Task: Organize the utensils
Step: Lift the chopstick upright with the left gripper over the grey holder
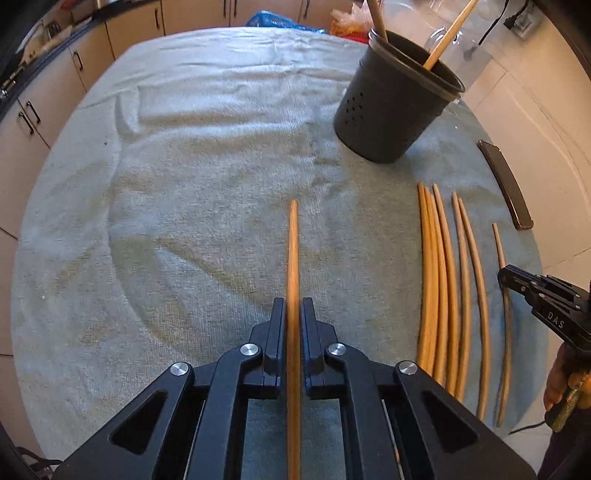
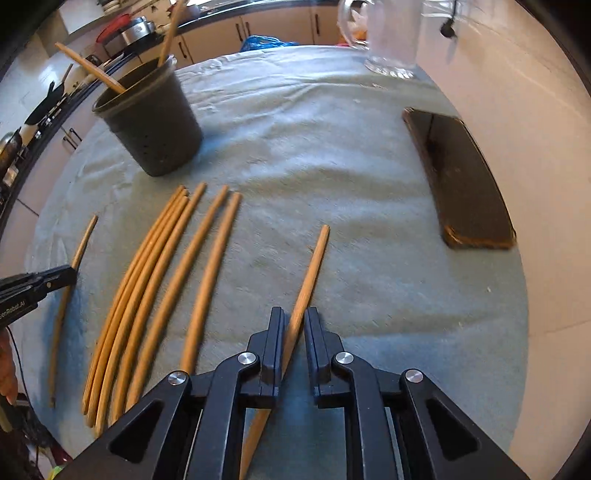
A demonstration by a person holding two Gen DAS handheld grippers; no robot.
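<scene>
Our left tongs (image 1: 293, 314) are clenched on a wooden chopstick (image 1: 293, 258): the stick runs straight up the gap between the two black fingers, both pads against it, and its far end lies ahead of the tips over the pale green towel (image 1: 184, 166) that covers the table. Our right tongs (image 2: 295, 321) hold a second chopstick (image 2: 310, 273), which crosses the gap at a slant. It presses on the left pad, while whether the right pad touches it we cannot tell for sure; the fingers stand almost shut around it, so we read it as gripped.

To the right of the left tongs, and to the left of the right tongs, five loose chopsticks (image 2: 155, 288) lie side by side on the towel, three close together and two a little apart. Ahead of them stands the dark holder (image 1: 395, 99) with two sticks (image 1: 448, 35) already leaning in it.

The left wrist view shows the right tongs (image 1: 517, 280) from the side at the picture's right edge, with a hand (image 1: 557, 384) below them. The right wrist view shows the left tongs (image 2: 66, 275) at its left edge, a dark phone (image 2: 461, 177) lying flat well ahead and to the right, and a glass jug (image 2: 391, 37) at the far rim of the table.
</scene>
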